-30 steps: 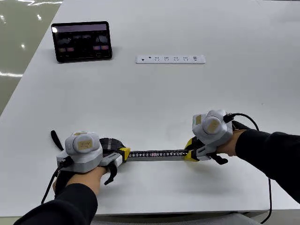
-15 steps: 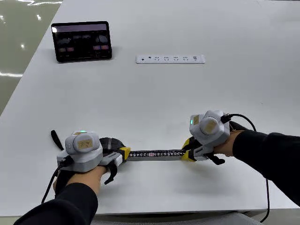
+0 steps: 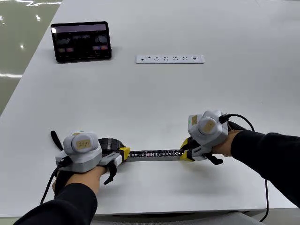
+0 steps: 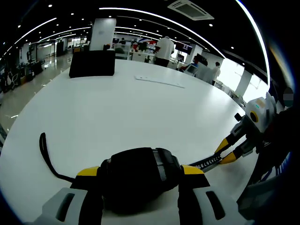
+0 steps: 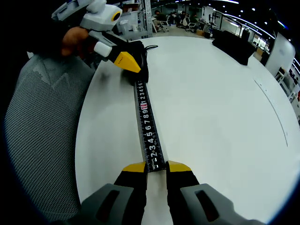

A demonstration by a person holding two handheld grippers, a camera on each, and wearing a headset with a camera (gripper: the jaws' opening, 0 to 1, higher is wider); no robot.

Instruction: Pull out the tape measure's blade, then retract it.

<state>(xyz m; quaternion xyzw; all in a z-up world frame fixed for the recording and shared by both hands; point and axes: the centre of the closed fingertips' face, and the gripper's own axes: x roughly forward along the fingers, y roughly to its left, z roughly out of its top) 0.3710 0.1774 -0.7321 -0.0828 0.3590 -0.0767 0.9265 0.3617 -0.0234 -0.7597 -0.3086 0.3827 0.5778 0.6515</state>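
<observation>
The black tape measure case [image 4: 138, 176] sits at the table's near edge, clamped between the yellow-tipped jaws of my left gripper [image 3: 121, 153]. Its numbered blade [image 3: 153, 153] runs flat across the table to the right. My right gripper [image 5: 156, 166] is shut on the blade's end tip; in the head view the right gripper [image 3: 185, 155] is at the blade's right end. The blade [image 5: 147, 124] shows its numerals along the table in the right gripper view, leading back to the case [image 5: 140, 58]. A black wrist strap [image 4: 44, 154] trails left from the case.
A dark tablet [image 3: 81, 40] stands propped at the far left of the white table [image 3: 154, 98]. A white power strip [image 3: 170, 59] lies at the far middle. A grey mesh chair [image 5: 42, 117] is below the table's near edge. People stand in the office beyond.
My right gripper has moved slightly left, toward the case, still holding the blade tip, so the exposed blade is a little shorter. The left gripper and case stay put.
</observation>
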